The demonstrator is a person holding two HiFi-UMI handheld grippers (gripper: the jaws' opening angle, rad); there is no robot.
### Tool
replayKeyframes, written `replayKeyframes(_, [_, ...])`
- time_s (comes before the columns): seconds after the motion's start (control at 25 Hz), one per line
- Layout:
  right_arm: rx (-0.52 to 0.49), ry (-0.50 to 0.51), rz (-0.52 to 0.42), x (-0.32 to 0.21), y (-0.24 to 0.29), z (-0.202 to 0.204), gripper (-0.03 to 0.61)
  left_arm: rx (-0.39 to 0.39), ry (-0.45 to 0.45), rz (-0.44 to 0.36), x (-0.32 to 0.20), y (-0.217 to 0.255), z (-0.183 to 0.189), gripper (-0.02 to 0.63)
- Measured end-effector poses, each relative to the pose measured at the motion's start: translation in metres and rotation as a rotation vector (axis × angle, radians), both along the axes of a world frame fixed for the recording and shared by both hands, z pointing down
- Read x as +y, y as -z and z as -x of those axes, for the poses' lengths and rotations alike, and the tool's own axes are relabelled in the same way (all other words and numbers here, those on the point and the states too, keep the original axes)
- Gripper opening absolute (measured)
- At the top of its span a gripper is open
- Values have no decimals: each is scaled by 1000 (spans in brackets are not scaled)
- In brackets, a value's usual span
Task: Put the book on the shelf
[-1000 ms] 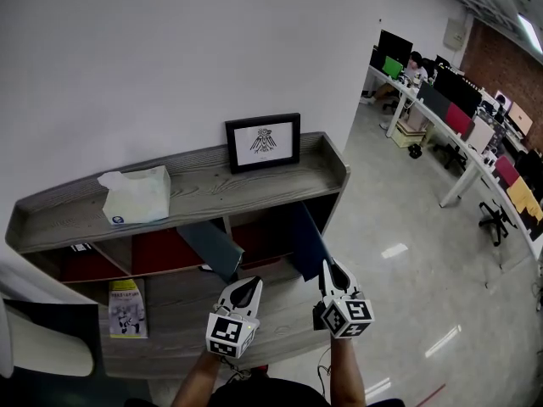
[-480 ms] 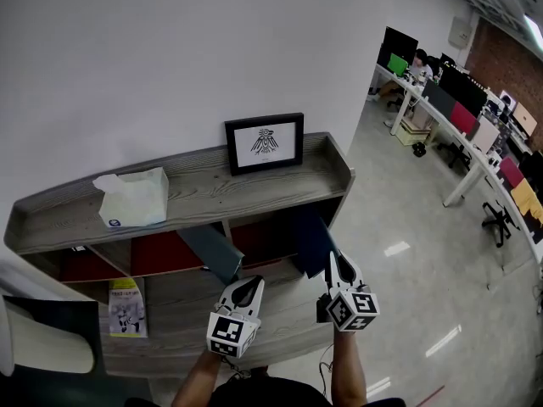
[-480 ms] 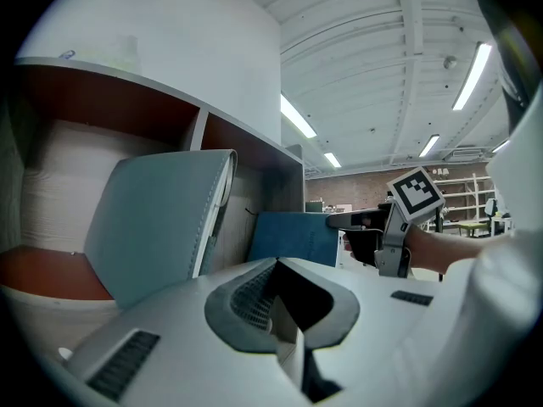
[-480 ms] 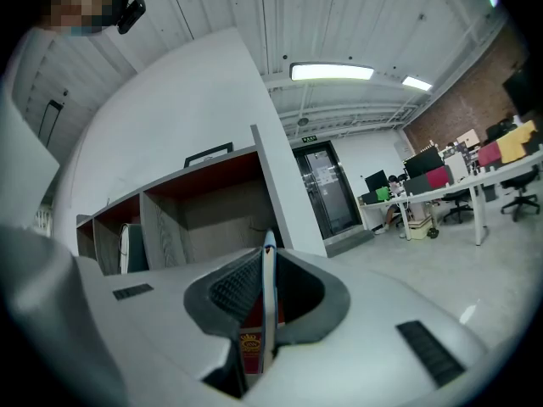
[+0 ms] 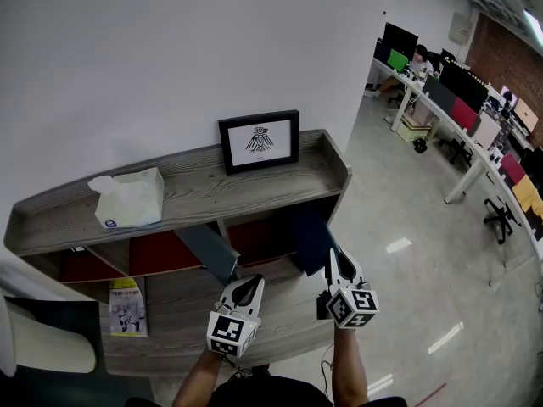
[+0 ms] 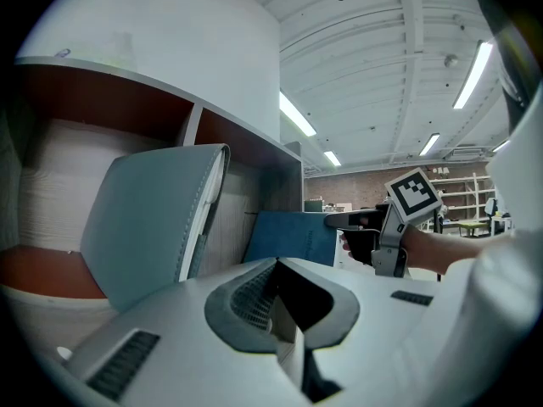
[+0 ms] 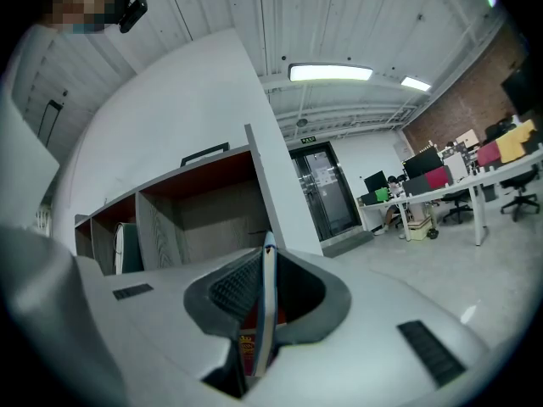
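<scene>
My right gripper (image 5: pixel 337 265) is shut on a dark blue book (image 5: pixel 310 237), holding it upright at the mouth of the right compartment of the grey wooden shelf (image 5: pixel 212 185). The right gripper view shows that book edge-on (image 7: pixel 267 303) between the pads of my right gripper (image 7: pixel 267 253). The left gripper view shows its cover (image 6: pixel 293 237) beside the shelf's end wall. A grey-blue book (image 5: pixel 208 251) leans tilted in the middle compartment. My left gripper (image 5: pixel 246 288) hovers just in front of the grey-blue book (image 6: pixel 153 219), apart from it, jaws shut and holding nothing.
A framed picture (image 5: pixel 259 140) and a tissue box (image 5: pixel 129 198) stand on the shelf top. A booklet (image 5: pixel 125 306) lies on the lower board at left. A white chair (image 5: pixel 42 346) is at the left edge. Office desks (image 5: pixel 458 117) line the floor to the right.
The right gripper has carried the blue book a little further toward the right compartment. The left gripper has stayed where it was.
</scene>
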State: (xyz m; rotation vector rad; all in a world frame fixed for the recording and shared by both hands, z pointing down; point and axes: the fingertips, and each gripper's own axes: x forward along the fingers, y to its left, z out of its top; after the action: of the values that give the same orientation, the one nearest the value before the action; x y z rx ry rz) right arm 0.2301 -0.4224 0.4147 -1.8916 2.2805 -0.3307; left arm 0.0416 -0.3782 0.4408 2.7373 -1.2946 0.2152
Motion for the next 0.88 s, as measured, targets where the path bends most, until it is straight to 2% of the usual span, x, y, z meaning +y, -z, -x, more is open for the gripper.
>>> replayKeyframes(0.28, [43, 12, -11, 0, 0, 5, 64, 0, 2, 8, 1, 1, -1, 6])
replayKeyframes(0.32, [42, 27, -8, -1, -1, 7, 79, 0, 2, 9, 1, 1, -2, 6])
replayKeyframes(0.4, [35, 59, 2, 0, -4, 11, 165, 0, 2, 10, 2, 0, -2, 6])
replayKeyframes(0.48, [32, 67, 11, 1, -6, 11, 200, 0, 3, 13, 3, 0, -2, 6])
replayKeyframes(0.88, [41, 71, 17, 21, -4, 4, 229, 2, -5, 8, 17, 4, -11, 6])
